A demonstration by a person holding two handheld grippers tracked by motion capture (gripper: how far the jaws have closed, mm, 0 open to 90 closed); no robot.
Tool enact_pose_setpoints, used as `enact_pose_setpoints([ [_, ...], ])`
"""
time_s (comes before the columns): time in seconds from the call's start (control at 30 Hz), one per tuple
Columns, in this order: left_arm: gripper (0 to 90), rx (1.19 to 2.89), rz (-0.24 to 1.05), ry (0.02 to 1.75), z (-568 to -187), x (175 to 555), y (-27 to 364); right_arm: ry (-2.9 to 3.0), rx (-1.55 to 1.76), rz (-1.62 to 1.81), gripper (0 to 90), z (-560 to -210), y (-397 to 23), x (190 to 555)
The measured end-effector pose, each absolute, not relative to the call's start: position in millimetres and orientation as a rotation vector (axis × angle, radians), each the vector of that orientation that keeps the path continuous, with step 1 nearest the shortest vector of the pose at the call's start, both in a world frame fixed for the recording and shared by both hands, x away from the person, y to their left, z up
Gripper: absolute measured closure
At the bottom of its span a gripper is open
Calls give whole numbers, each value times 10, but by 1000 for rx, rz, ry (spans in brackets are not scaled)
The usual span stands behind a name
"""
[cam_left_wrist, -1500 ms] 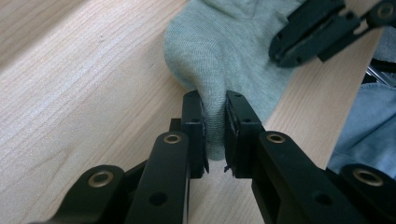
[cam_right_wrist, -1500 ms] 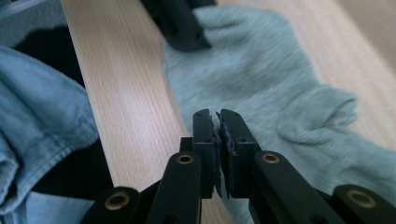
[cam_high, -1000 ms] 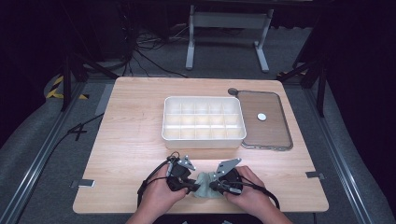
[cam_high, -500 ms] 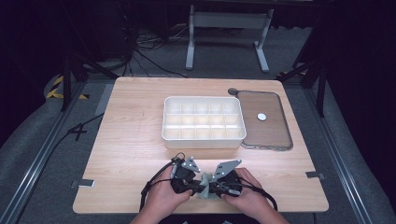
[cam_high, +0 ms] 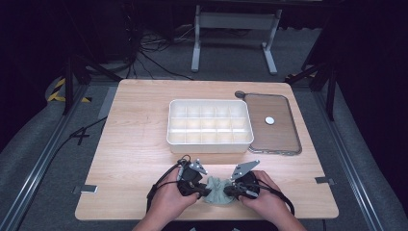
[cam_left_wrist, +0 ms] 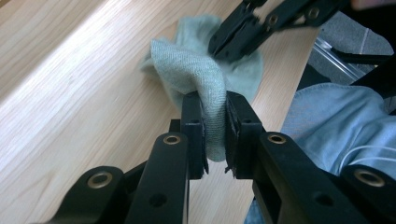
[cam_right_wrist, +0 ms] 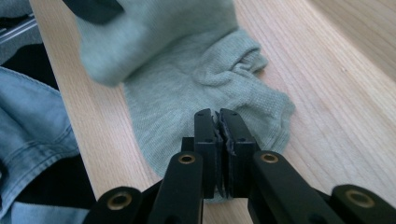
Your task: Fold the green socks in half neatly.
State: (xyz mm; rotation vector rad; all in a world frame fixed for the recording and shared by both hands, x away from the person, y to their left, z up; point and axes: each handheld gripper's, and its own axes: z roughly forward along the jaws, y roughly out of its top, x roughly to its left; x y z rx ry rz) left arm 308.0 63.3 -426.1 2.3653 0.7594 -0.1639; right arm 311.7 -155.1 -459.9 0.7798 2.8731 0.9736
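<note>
At the near edge of the table point(cam_high: 134, 144), a pale green sock point(cam_high: 219, 190) lies bunched between the two hands, with the left hand-held gripper point(cam_left_wrist: 215, 130) clamped on a raised fold and the right hand-held gripper point(cam_right_wrist: 219, 135) pinched shut on its edge. It looks light, soft and floppy, best taken by a hem or fold. The gripper views show the knit pinched between the jaws, whereas the high view adds the divided white tray point(cam_high: 210, 126) and its lid point(cam_high: 272, 125) beyond.

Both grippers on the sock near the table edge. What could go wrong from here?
1. The sock lies close to the table's near edge; a tug may drag it off.
2. The right gripper pinches only a thin bit of fabric at the sock's edge; it may slip out.
3. The left gripper clamps a thick fold, so pulling apart may stretch rather than spread it.
</note>
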Motion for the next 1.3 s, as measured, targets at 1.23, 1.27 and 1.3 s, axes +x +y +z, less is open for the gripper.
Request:
enact_pose_setpoints([
  [1.23, 860, 2444, -218, 612, -4550, 3042, 379, 2721, 735, 1148, 818, -4145, -1714, 2997],
  [1.27, 840, 2444, -218, 612, -4550, 3042, 379, 2721, 735, 1148, 818, -4145, -1714, 2997],
  [1.3, 824, 2430, -208, 606, -4549, 3042, 377, 2720, 696, 1192, 814, -4126, -1612, 2955],
])
